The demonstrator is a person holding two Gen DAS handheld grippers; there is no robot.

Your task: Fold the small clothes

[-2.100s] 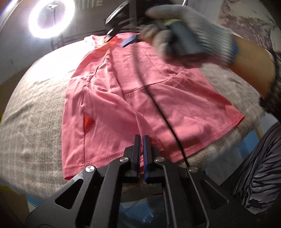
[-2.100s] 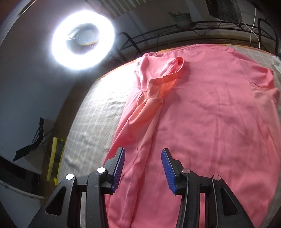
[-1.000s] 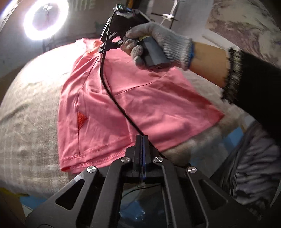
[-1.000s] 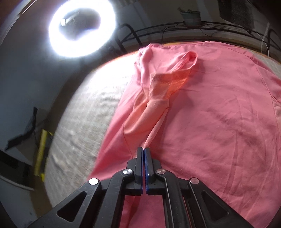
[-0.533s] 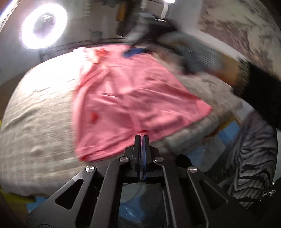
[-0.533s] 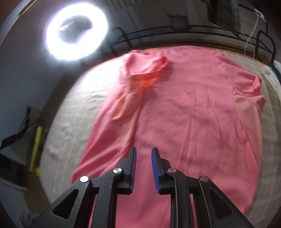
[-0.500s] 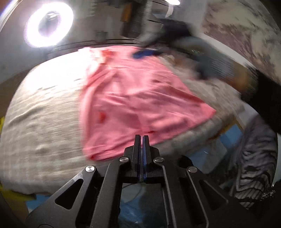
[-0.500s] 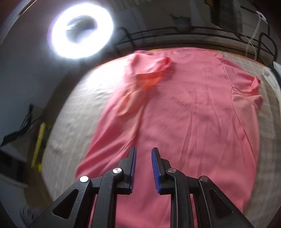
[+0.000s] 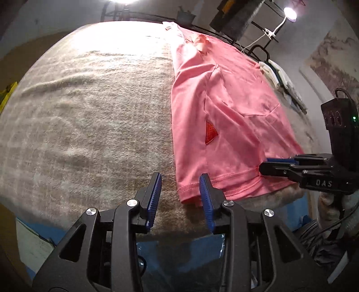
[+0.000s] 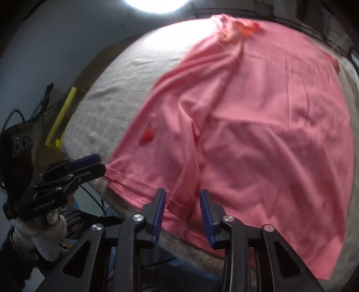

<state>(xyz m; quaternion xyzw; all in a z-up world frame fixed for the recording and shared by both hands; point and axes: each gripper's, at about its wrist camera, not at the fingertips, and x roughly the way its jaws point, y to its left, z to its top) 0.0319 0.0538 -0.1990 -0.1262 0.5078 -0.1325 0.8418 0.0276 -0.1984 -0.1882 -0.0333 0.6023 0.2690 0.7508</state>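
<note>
A pink T-shirt with a small red triangle patch lies spread on a grey-beige blanket. My left gripper hovers at the shirt's near left hem corner. Its jaws are opening and the corner shows between the blue pads, untouched. In the right wrist view the shirt fills the frame. My right gripper sits over the near hem with its jaws closing; cloth lies in the gap, not pinched. Each gripper shows in the other's view: the right gripper at the hem's right end, the left gripper at the left corner.
The blanket's near edge drops to a blue floor covering. Folded pale clothes lie at the far right beside a metal rack. A clip lamp shines top right. A yellow strip lies left of the table. A gloved hand holds the left gripper.
Both grippers have moved from the shirt's upper part to its near hem. The right gripper let go of the bunched sleeve and opened. The left gripper went from shut to open.
</note>
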